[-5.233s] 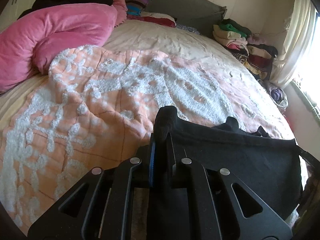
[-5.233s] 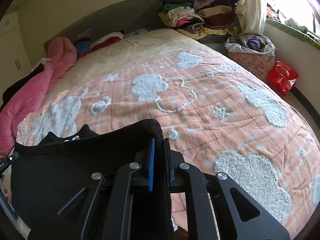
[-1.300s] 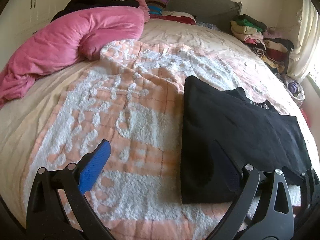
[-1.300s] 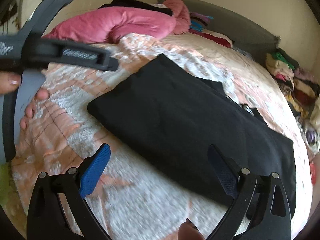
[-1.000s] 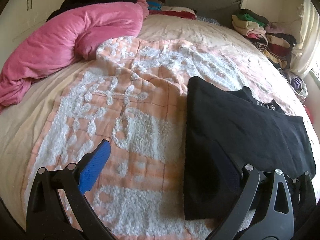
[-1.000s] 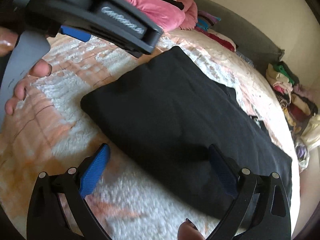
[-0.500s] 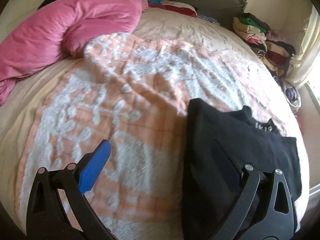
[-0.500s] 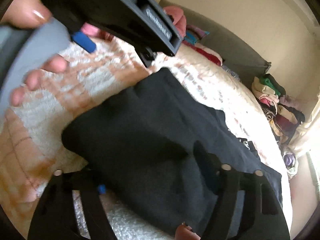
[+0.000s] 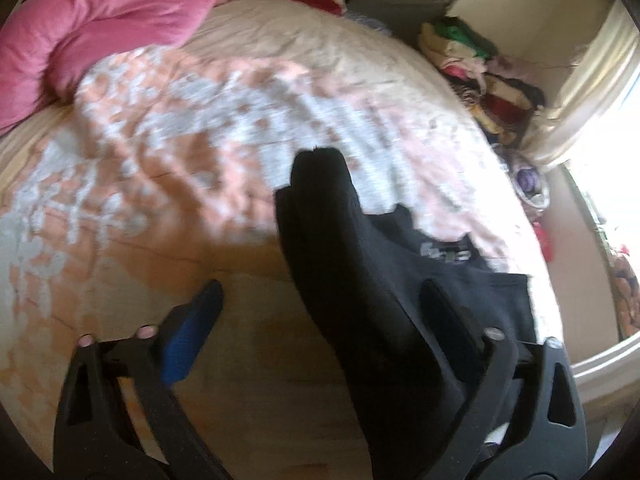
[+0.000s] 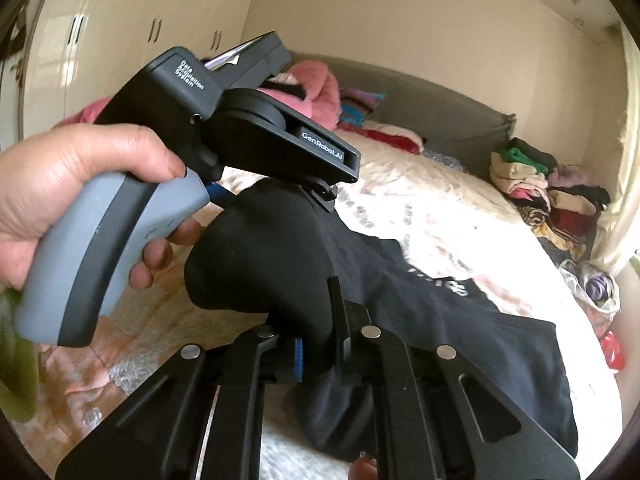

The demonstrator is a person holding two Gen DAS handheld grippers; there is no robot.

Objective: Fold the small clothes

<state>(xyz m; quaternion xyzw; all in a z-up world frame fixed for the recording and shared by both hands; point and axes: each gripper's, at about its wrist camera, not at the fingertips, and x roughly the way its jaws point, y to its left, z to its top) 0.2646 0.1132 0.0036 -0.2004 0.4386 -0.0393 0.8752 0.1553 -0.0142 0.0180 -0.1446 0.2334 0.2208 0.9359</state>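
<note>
Across the bed lies a peach quilt tufted with white patterns, with a pink duvet bunched along its far left side and a grey headboard behind. Stacked folded clothes sit at the far right corner of the bed near a pale curtain, and white wardrobe doors stand along the left wall. On the quilt is the black garment, a dark top with light lettering showing near its neckline; most of it lies flat toward the right side of the bed, while its near left edge is lifted off the quilt into a raised fold. The right gripper has its fingers drawn together and clamped on that lifted edge, the cloth bulging up above the pinch. The left gripper, held in the person's left hand by its grey handle, sits just above and to the left of the raised fold; in the left wrist view its fingers stand wide apart, the blue-padded finger over bare quilt and the other finger over the black cloth, with the raised fold rising between them. That view is blurred, so I cannot tell whether either finger touches the cloth.
</note>
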